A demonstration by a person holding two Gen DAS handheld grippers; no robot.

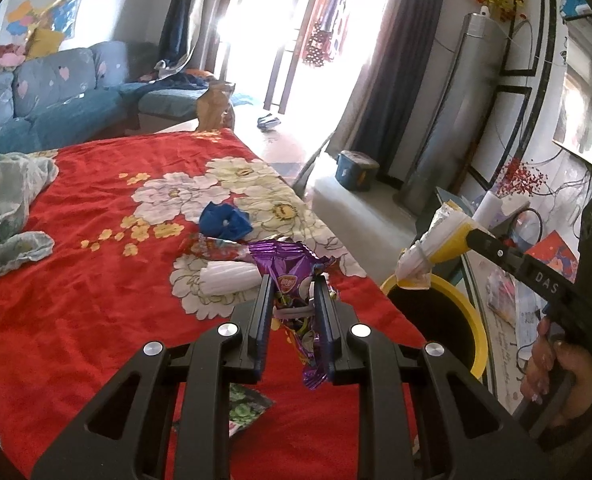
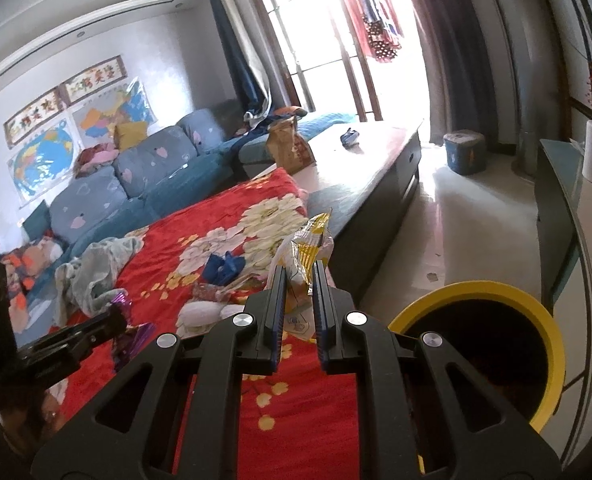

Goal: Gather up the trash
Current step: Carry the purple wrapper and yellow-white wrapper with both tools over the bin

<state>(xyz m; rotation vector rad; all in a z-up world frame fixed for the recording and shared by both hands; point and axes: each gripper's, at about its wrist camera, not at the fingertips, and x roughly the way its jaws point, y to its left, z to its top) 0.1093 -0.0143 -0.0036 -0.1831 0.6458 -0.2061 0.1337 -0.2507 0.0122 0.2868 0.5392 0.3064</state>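
Tongs (image 2: 299, 276) grip a yellow wrapper (image 2: 305, 254) beside the yellow-rimmed bin (image 2: 551, 344).

We saw the yellow-rimmed bin (image 2: 551, 364) standing open-mouthed on the floor just off the tabletop's (image 1: 76, 300) right edge, nothing covering its dark mouth. The floor beyond it lay bare toward the window. On the red-cloth tabletop, a blue crumpled cloth (image 1: 224, 219), a white ribbed piece (image 1: 226, 278) and a red wrapper (image 1: 216, 249) crowded the middle near the right edge; a pale garment (image 1: 8, 208) heaped at the left edge. Red cloth between them lay free.
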